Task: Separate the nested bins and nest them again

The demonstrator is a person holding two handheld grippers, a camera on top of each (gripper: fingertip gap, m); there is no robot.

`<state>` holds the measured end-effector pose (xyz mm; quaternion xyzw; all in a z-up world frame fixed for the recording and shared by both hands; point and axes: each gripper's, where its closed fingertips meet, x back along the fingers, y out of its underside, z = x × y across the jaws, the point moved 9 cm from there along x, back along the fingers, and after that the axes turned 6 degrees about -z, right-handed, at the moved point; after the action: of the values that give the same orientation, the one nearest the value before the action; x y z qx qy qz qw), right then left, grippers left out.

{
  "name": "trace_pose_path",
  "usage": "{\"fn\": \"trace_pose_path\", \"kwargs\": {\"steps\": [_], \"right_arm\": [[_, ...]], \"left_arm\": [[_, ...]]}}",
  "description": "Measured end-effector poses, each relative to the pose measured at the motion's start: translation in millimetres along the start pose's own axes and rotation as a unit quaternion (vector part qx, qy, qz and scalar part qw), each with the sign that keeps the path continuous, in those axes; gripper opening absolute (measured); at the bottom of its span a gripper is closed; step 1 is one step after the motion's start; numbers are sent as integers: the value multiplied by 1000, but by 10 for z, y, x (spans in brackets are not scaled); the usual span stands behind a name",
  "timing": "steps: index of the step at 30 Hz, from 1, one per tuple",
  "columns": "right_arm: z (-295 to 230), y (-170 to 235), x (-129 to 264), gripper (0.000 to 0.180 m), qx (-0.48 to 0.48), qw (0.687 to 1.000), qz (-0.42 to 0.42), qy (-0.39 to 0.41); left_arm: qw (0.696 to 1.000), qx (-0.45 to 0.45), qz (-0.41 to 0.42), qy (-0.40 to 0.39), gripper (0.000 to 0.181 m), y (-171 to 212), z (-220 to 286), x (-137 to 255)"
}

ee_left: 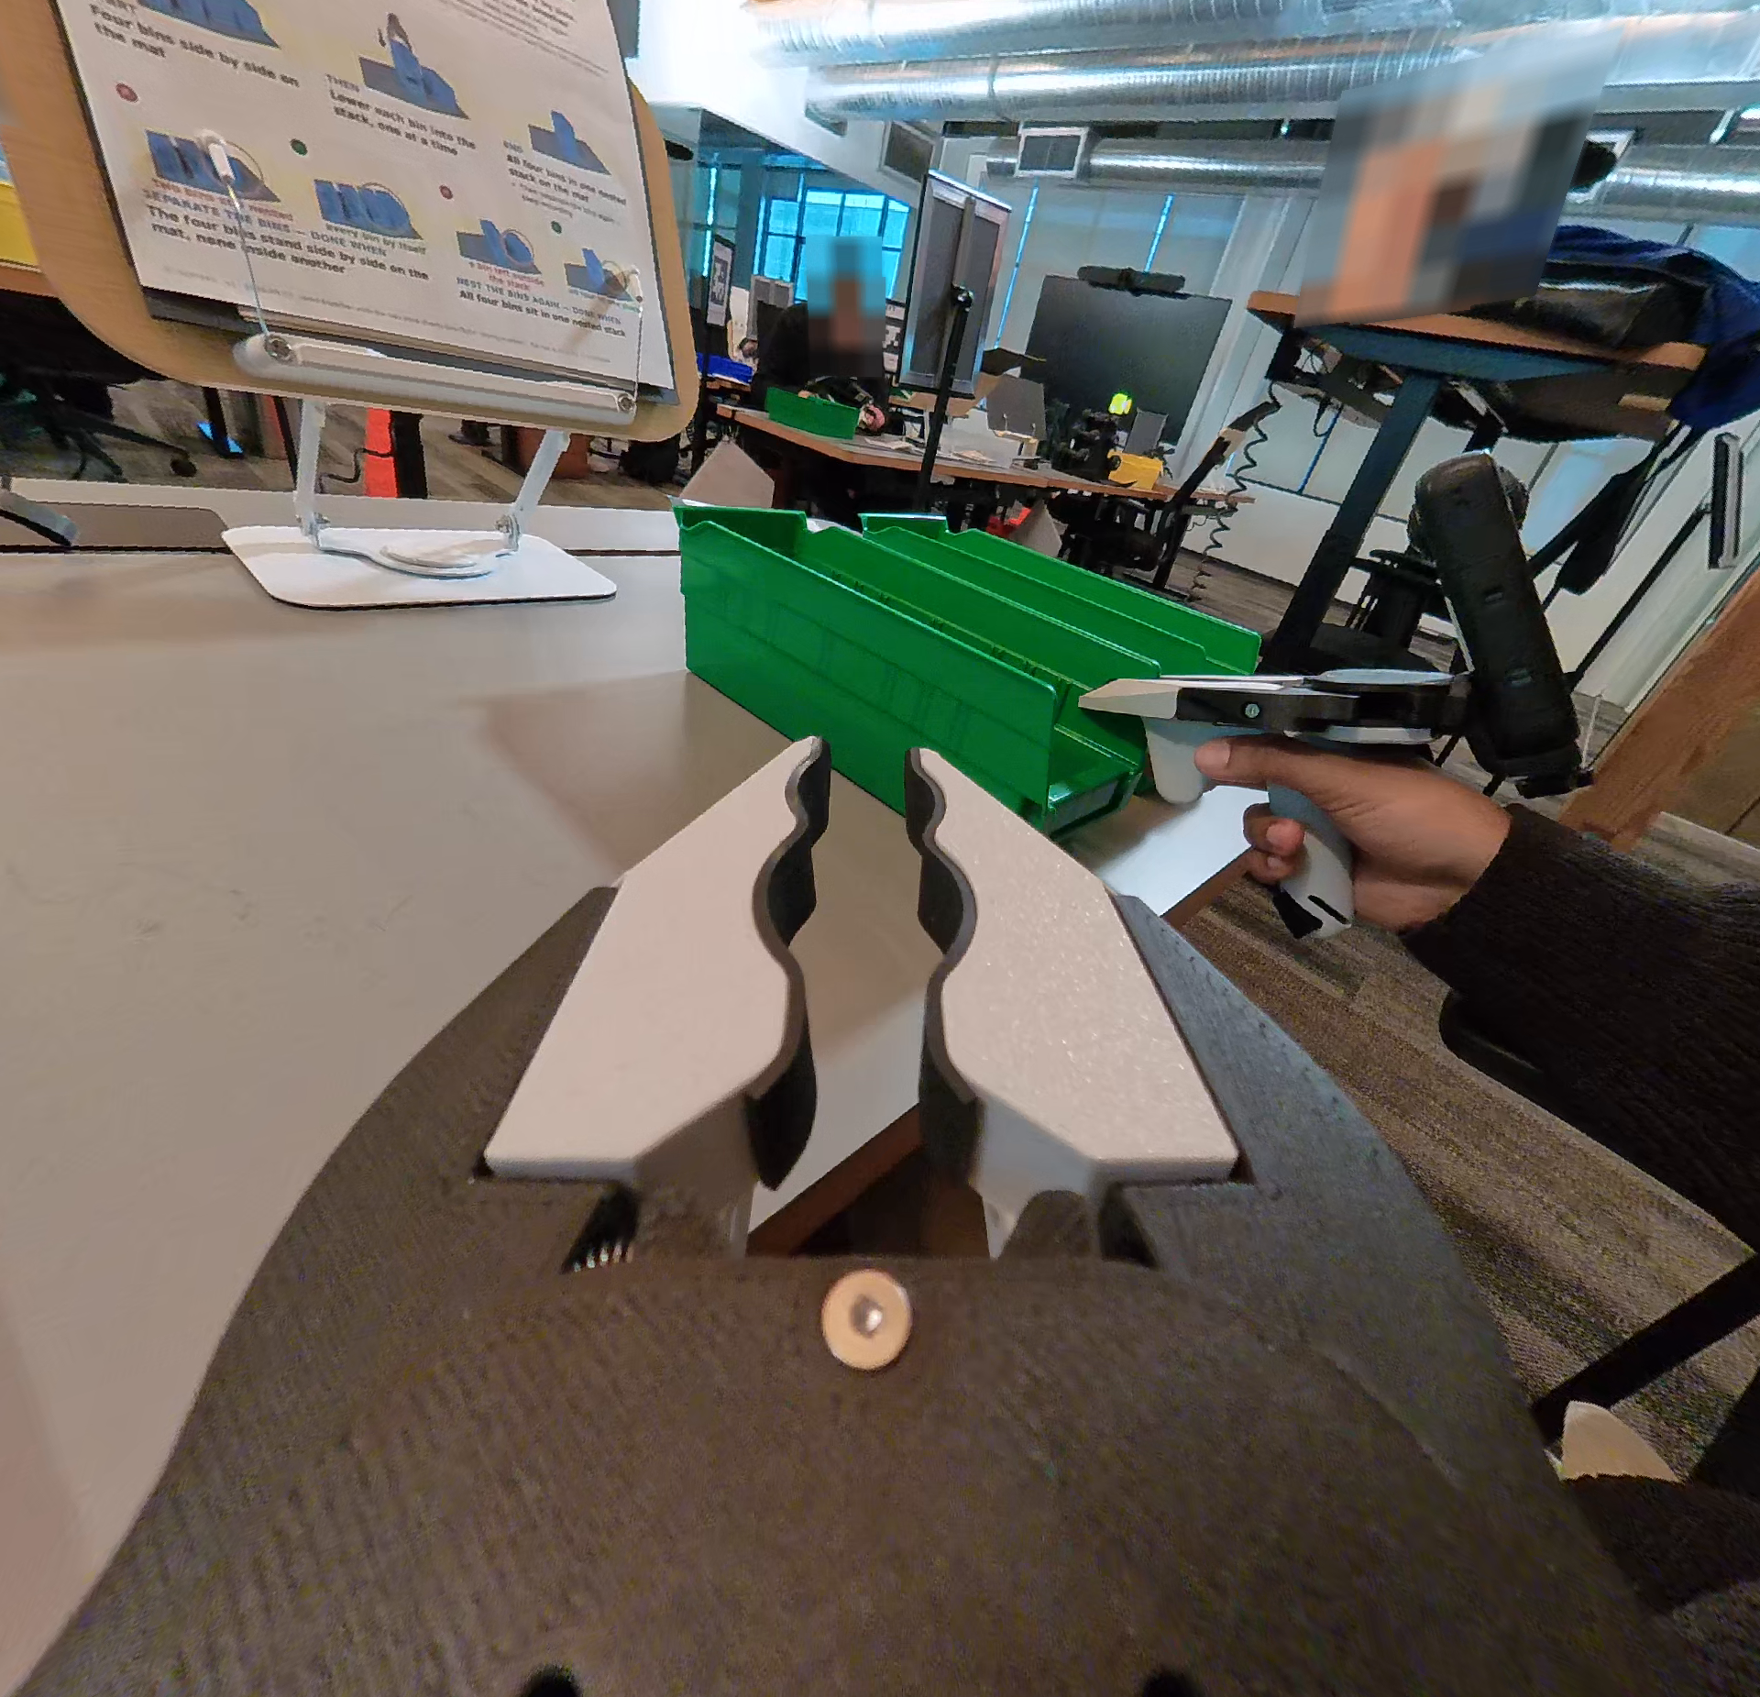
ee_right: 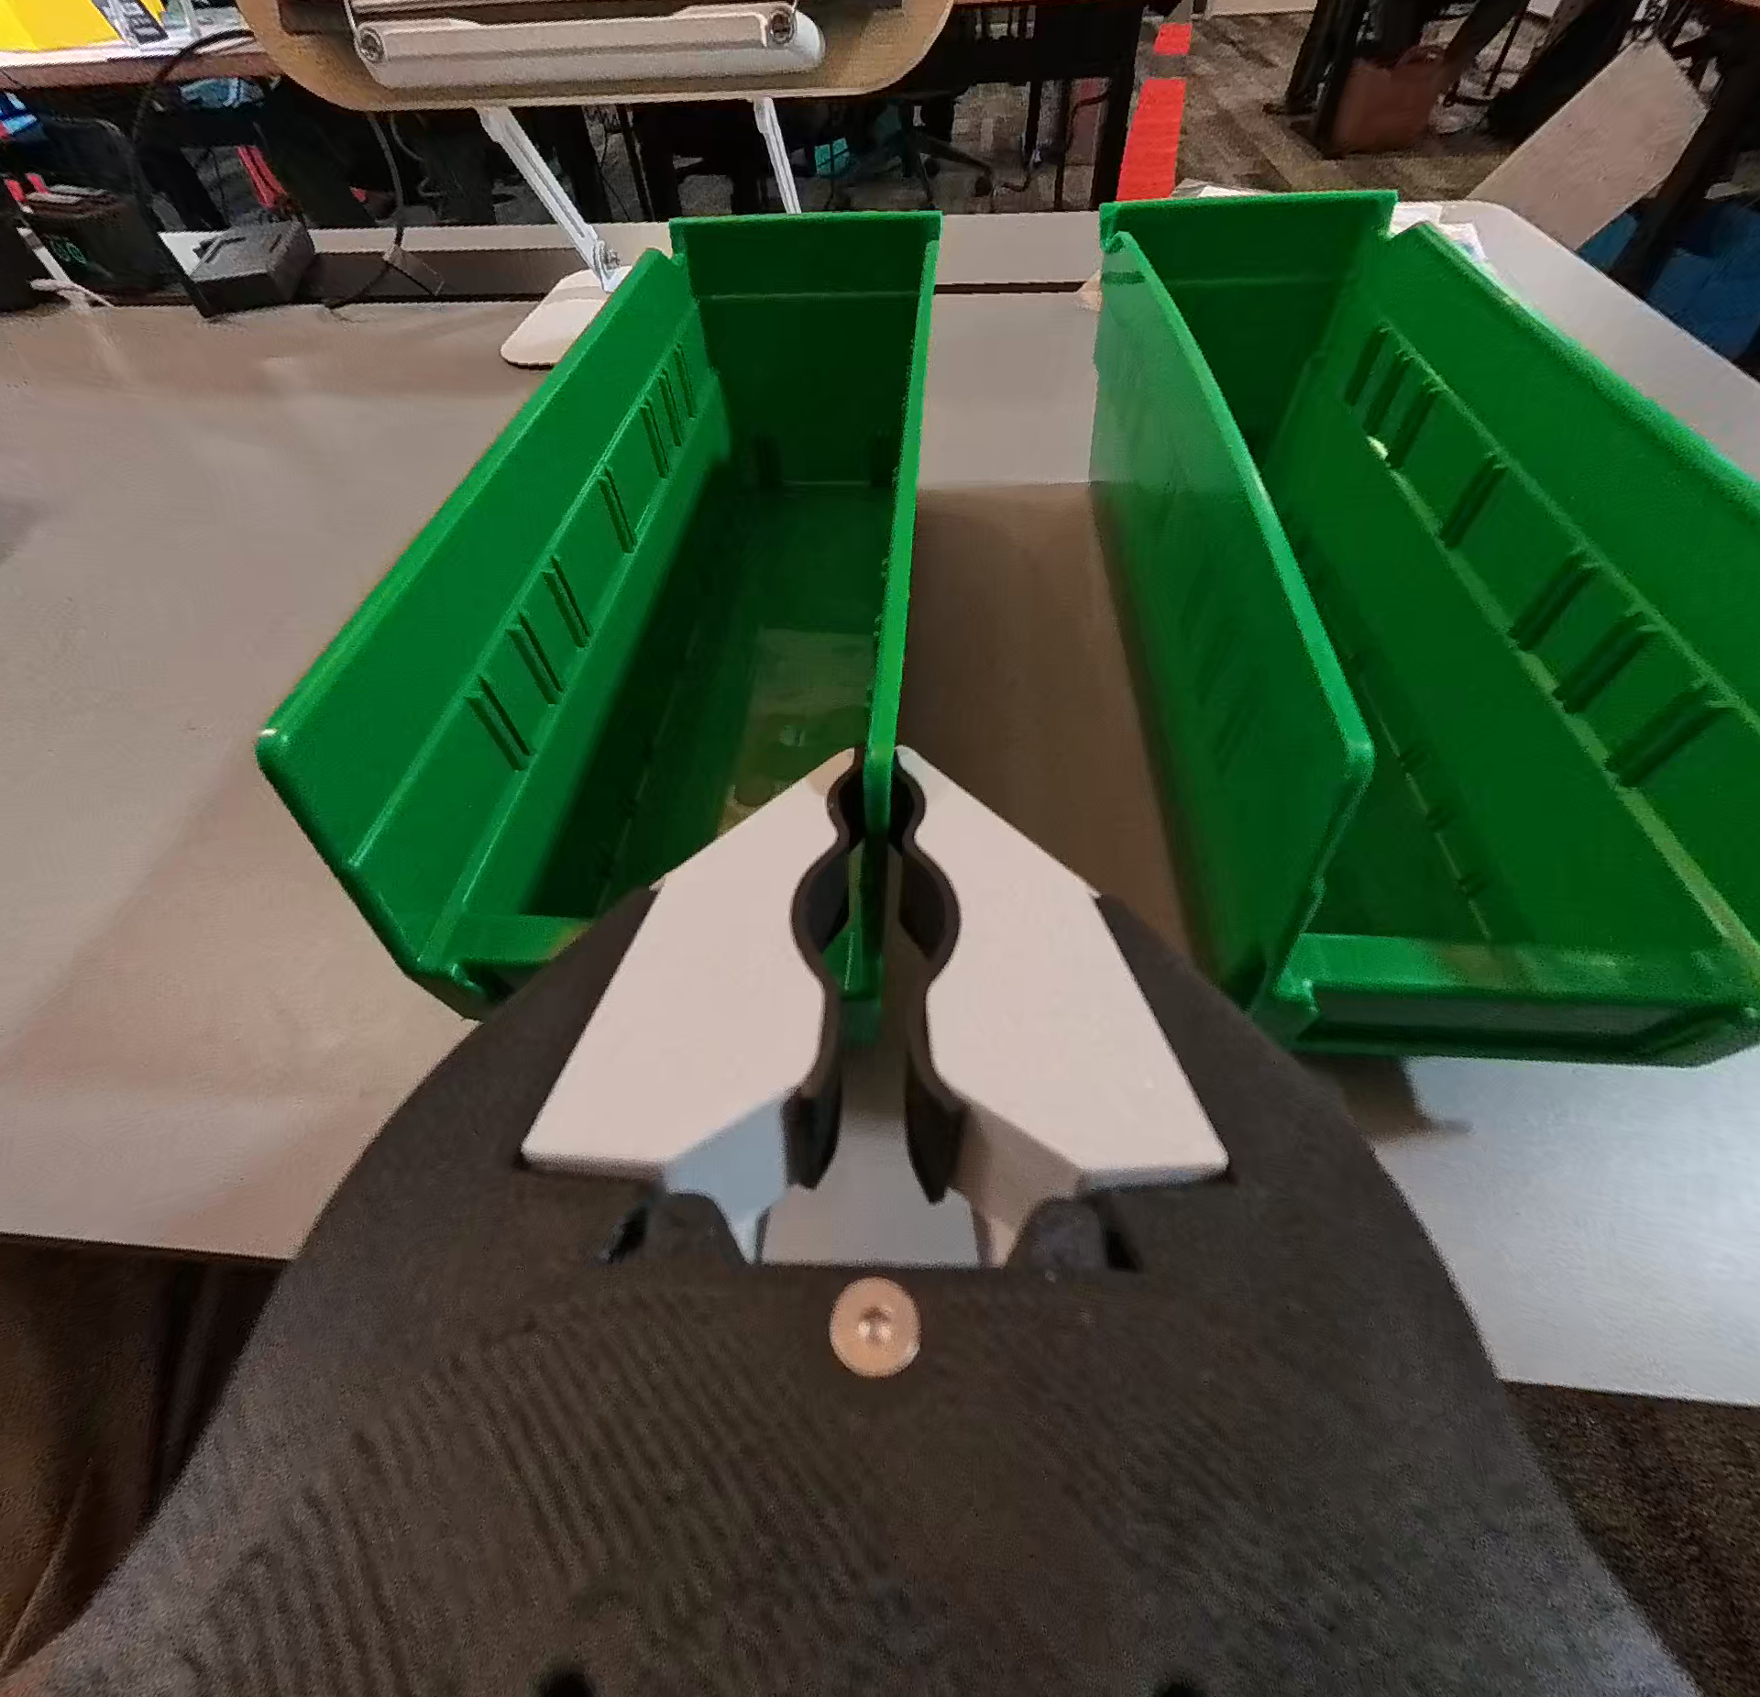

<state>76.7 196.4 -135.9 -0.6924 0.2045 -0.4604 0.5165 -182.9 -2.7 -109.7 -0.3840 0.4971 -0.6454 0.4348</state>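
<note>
Two long green bins lie side by side on the grey table [ee_right: 190, 603]. My right gripper [ee_right: 881, 775] is shut on the near end of the right side wall of the left green bin [ee_right: 571, 623]. I cannot tell whether that bin is lifted. The right bin [ee_right: 1486, 661] stands a hand's width away and may hold another bin nested in it. In the left wrist view my left gripper [ee_left: 862, 775] is open and empty over the table, short of the bins [ee_left: 857, 642]. The right gripper [ee_left: 1133, 696] shows there too, held by a hand at the bin's wall.
A document stand with an instruction sheet [ee_left: 381, 175] stands on a white base [ee_left: 419, 575] at the back left of the table; it also shows in the right wrist view [ee_right: 590, 41]. The table's front edge [ee_right: 143, 1242] is close. Desks, monitors and people are beyond.
</note>
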Motion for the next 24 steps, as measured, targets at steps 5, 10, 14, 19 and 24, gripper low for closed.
{"fn": "trace_pose_path", "kwargs": {"steps": [5, 10, 14, 19, 24], "right_arm": [[-2, -2, -2, 2, 2, 1000, 0, 2], [-2, -1, -3, 2, 5, 1000, 1, 4], [10, -5, 1, 1, 3, 1000, -3, 11], [24, -6, 8, 2, -10, 1000, -6, 11], [24, -6, 17, 2, -8, 1000, -9, 13]], "left_arm": [[1000, 1, -1, 1, 12, 3, 2, -2], [1000, 4, -3, 2, 12, 10, -7, -5], [1000, 6, -4, 2, 12, 13, -14, -7], [1000, 6, -4, 0, 12, 13, -26, -6], [1000, 6, -5, -1, 12, 17, -31, -7]]}}
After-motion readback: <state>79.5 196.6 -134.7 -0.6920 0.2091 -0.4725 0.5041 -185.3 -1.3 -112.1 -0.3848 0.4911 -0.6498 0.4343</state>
